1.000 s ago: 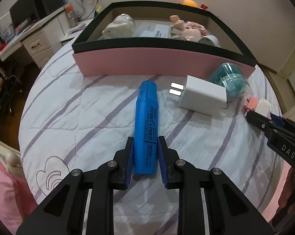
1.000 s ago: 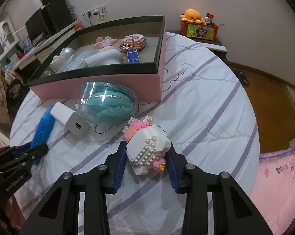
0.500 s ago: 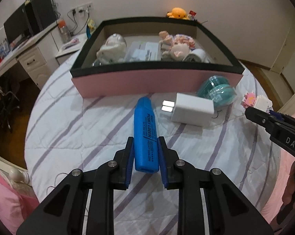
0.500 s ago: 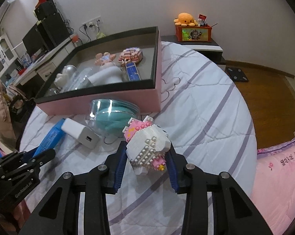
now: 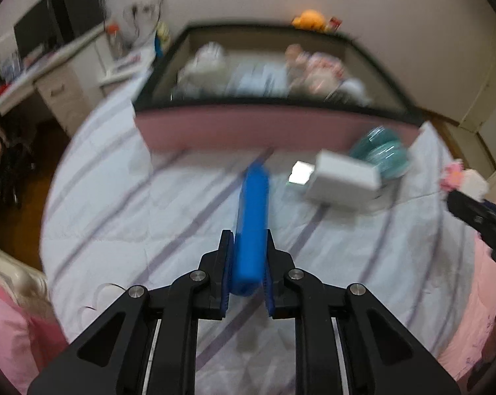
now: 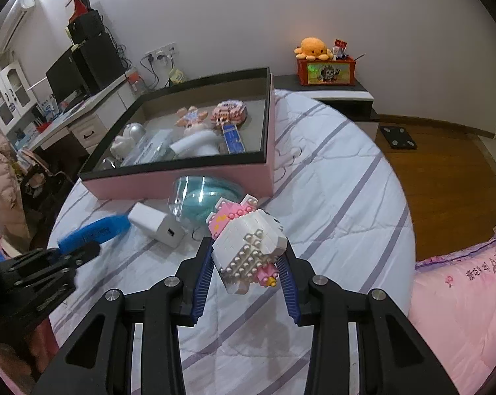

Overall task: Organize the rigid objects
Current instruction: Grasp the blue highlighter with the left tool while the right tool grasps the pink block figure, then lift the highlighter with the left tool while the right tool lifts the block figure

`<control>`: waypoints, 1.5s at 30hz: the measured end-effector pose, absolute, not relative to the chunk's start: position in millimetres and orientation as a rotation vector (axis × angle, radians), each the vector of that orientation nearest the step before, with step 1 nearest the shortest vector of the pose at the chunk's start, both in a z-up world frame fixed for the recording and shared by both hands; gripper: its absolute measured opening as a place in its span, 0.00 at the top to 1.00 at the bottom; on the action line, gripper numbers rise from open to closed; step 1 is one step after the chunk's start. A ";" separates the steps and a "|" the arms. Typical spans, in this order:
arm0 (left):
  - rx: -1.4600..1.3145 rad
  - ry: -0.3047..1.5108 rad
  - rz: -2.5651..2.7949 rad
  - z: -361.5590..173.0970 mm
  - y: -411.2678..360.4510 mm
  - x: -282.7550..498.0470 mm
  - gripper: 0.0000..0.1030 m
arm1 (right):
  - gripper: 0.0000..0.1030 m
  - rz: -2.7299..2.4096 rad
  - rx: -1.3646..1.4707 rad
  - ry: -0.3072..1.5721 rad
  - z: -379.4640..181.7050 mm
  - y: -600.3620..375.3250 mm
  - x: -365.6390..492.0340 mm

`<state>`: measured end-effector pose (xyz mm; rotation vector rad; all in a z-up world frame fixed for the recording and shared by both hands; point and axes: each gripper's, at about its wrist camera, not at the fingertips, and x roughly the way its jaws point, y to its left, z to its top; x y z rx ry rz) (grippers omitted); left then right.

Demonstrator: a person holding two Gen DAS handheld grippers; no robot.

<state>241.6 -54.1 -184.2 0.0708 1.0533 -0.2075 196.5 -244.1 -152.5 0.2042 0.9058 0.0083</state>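
Note:
My left gripper [image 5: 247,250] is shut on a blue highlighter [image 5: 252,223], held above the striped bedcover; it also shows in the right wrist view [image 6: 93,231]. My right gripper [image 6: 246,256] is shut on a white and pink brick figure [image 6: 248,243], lifted off the bed; the figure shows at the right edge of the left wrist view [image 5: 465,181]. A pink box with a black rim [image 6: 182,182] lies beyond, holding several toys. A white charger [image 6: 157,225] and a teal item in a clear case [image 6: 202,197] lie in front of the box.
The round bed with a striped white cover [image 6: 330,204] ends at a wooden floor on the right. A desk with a monitor [image 6: 70,82] stands far left. A nightstand with an orange plush [image 6: 314,49] is behind. Pink bedding [image 6: 462,296] lies at right.
Both grippers have risen higher above the bed with their objects, and the box now appears farther below. The left wrist view is blurred by motion.

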 end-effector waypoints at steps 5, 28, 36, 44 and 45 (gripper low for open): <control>0.017 1.055 -0.207 -187.9 -49.5 255.0 0.57 | 0.62 0.011 0.195 0.935 -161.1 -242.5 203.2; 0.081 0.959 -0.176 -160.4 -49.1 242.3 0.85 | 0.62 -0.008 0.179 0.890 -144.0 -242.7 202.9; 0.080 0.813 -0.172 -110.0 -42.8 211.5 0.85 | 0.62 -0.003 0.146 0.765 -99.0 -236.4 172.5; 0.062 0.661 -0.168 -57.2 -26.4 178.7 0.85 | 0.62 0.011 0.118 0.644 -58.7 -225.8 143.5; 0.058 0.640 -0.168 -50.1 -24.8 175.1 0.85 | 0.62 0.009 0.119 0.622 -52.6 -225.0 138.9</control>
